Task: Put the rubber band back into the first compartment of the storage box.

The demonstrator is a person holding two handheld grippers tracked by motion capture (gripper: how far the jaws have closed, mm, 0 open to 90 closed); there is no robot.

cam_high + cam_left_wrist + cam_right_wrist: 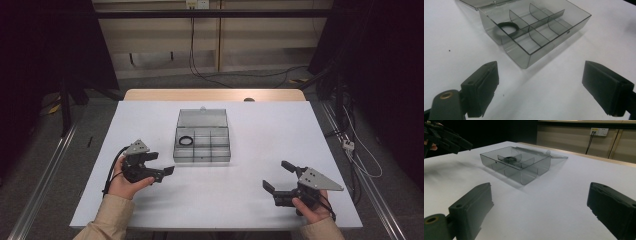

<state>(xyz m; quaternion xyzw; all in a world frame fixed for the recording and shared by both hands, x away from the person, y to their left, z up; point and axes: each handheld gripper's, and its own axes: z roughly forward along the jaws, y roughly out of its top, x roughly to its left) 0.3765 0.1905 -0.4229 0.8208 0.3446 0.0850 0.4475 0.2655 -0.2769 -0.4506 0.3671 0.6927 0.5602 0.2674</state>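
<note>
A clear grey plastic box (202, 149) with several compartments lies in the middle of the white table (260, 130), its lid (202, 118) folded open behind it. A black ring (186, 141) rests in the back left compartment; the ring (508, 26) lies flat in the left gripper view, and the ring (510, 158) peeks over a divider in the right gripper view. My left gripper (161, 163) hovers open near the box (534, 30), at its front left. My right gripper (278, 175) stands open at the front right, facing the box (516, 165), nothing between its jaws.
The white table ends in a wooden strip (215, 95) at the far side. Cables (200, 70) run across the floor beyond it, and a wall socket (599, 131) sits on the back wall. Dark curtains flank both sides.
</note>
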